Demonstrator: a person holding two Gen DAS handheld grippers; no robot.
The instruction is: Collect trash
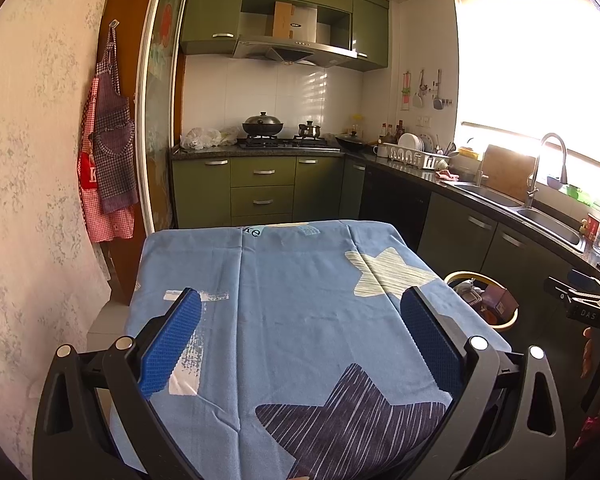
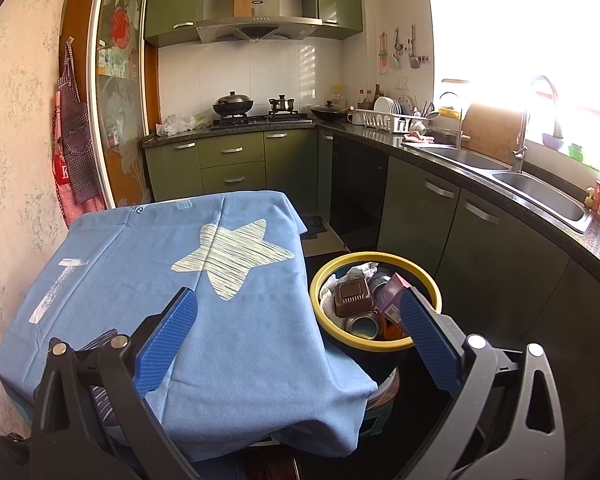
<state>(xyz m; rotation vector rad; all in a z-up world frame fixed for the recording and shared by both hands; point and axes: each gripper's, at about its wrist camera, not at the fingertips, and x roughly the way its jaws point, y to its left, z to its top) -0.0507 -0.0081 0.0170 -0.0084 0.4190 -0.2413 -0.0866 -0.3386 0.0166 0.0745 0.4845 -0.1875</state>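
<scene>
**Trash in bin, table bare**

Table w/ blue cloth: nothing on it. Bin just beside its R edge, holds carton, cans, tray, paper: light, crushable; grip by edges. Both grippers spread, empty. R view shows bin contents; L view mostly clips them.

Trash in bin; right of table

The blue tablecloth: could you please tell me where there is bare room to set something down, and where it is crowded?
The tablecloth is bare between the pale star and the dark star, and out to its left edge. Both the left gripper and right gripper are open and empty. The yellow-rimmed bin is crowded with trash.
</scene>
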